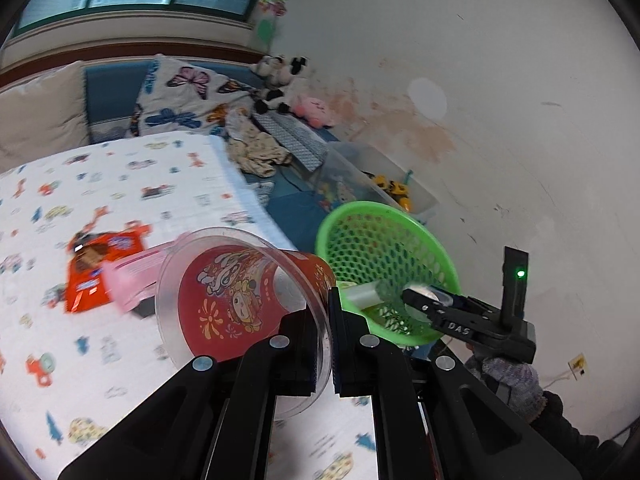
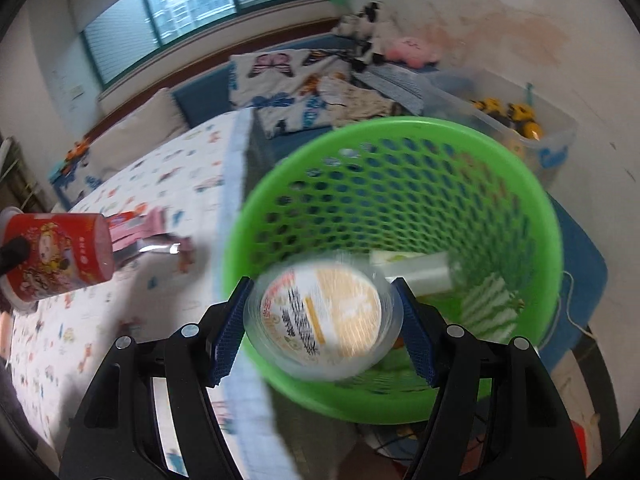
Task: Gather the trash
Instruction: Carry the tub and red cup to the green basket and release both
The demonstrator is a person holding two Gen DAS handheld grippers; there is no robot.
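Note:
My left gripper point(image 1: 330, 344) is shut on the clear rim of a red cartoon-printed plastic cup point(image 1: 240, 300), which lies tilted above the bed sheet. The same cup point(image 2: 60, 256) shows at the left of the right wrist view. My right gripper point(image 2: 320, 320) is shut on a clear round tub with a printed lid point(image 2: 320, 316), held over the near rim of a green mesh basket point(image 2: 400, 140). A white tube point(image 2: 416, 270) and a striped wrapper point(image 2: 492, 304) lie inside the basket. The left wrist view shows the basket point(image 1: 384, 248) beside the bed, with the right gripper point(image 1: 424, 304) at its rim.
An orange wrapper point(image 1: 104, 272) and a pink packet point(image 1: 132, 276) lie on the patterned bed sheet point(image 1: 120, 184). Behind the basket stands a clear bin of toys point(image 2: 520, 120) against the wall. Pillows, clothes and plush toys point(image 1: 280, 76) crowd the far end.

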